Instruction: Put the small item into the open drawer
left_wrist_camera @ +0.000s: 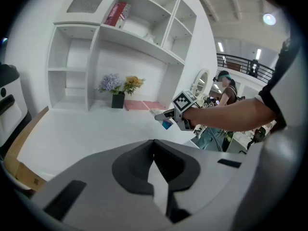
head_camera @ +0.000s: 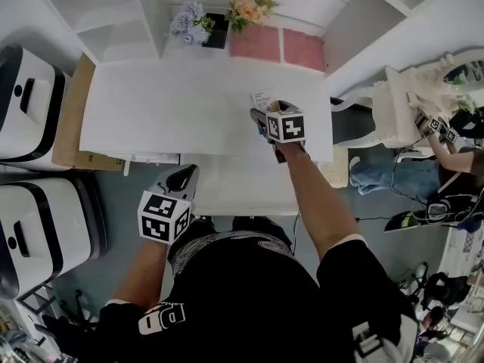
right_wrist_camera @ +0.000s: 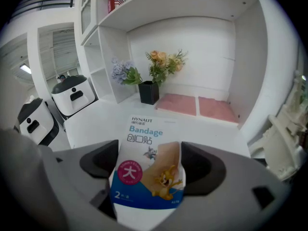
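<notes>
The small item is a flat bandage pack (right_wrist_camera: 147,162) printed in white and blue with a cartoon. My right gripper (right_wrist_camera: 149,150) is shut on its lower half. In the head view the right gripper (head_camera: 263,110) holds the pack (head_camera: 262,97) above the right part of the white desk (head_camera: 166,112). The open white drawer (head_camera: 234,191) sticks out under the desk's front edge, nearer me than the pack. At the drawer's left front corner my left gripper (head_camera: 185,176) is shut and holds nothing. The left gripper view shows its jaws (left_wrist_camera: 154,143) meeting, with the right gripper (left_wrist_camera: 180,112) beyond.
Two flower pots (head_camera: 208,25) and two pink mats (head_camera: 276,45) stand at the desk's back under white shelves. White appliances (head_camera: 30,100) and a cardboard box (head_camera: 72,119) are on the left. A white dresser (head_camera: 393,104) and another person (head_camera: 446,146) are to the right.
</notes>
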